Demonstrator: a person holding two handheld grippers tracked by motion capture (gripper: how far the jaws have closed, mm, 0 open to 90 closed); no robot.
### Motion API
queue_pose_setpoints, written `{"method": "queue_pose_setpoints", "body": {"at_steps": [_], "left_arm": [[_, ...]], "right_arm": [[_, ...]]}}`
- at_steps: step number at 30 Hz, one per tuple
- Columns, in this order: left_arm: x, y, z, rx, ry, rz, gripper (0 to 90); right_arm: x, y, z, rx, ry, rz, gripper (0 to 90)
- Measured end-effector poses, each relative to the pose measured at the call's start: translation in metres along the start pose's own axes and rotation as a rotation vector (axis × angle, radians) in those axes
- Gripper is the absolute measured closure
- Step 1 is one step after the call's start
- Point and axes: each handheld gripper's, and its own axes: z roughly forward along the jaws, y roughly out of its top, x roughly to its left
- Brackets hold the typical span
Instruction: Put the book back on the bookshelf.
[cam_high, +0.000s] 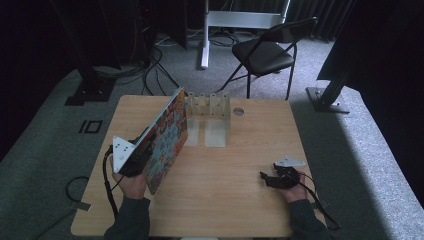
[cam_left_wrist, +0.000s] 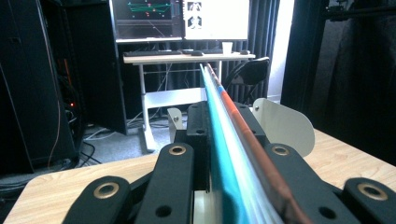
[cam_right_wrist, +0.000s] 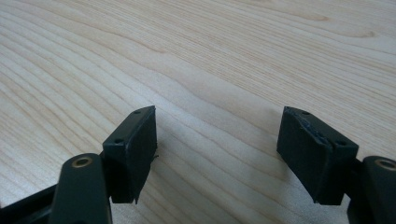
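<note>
A thin book with a colourful cover (cam_high: 167, 137) stands tilted on its lower edge at the left of the wooden table (cam_high: 235, 200). My left gripper (cam_high: 144, 151) is shut on its near edge. In the left gripper view the book (cam_left_wrist: 223, 154) runs edge-on between the black jaws of the left gripper (cam_left_wrist: 224, 135), teal on one side and reddish on the other. A white metal book rack (cam_high: 209, 107) stands just past the book's far end, its rounded plate (cam_left_wrist: 285, 123) showing to the right. My right gripper (cam_high: 266, 179) rests at the table's right, and in its own view the right gripper (cam_right_wrist: 217, 140) is open over bare wood.
A black folding chair (cam_high: 265, 52) and a white desk leg (cam_high: 204, 35) stand beyond the table's far edge, with cables on the carpet. A small round hole (cam_high: 238, 111) sits in the tabletop right of the rack. A desk with monitors (cam_left_wrist: 182, 18) stands farther back.
</note>
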Motion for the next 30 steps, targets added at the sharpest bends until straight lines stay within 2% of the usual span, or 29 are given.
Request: {"method": "queue_pose_setpoints", "body": {"at_steps": [6, 30], "left_arm": [[-0.002, 0.000, 0.004, -0.001, 0.022, -0.008, 80.2], [-0.011, 0.001, 0.018, -0.005, 0.084, 0.004, 80.1]], "right_arm": [[0.000, 0.000, 0.000, 0.000, 0.001, -0.001, 27.7], [0.000, 0.000, 0.000, 0.000, 0.001, -0.001, 27.3]]}}
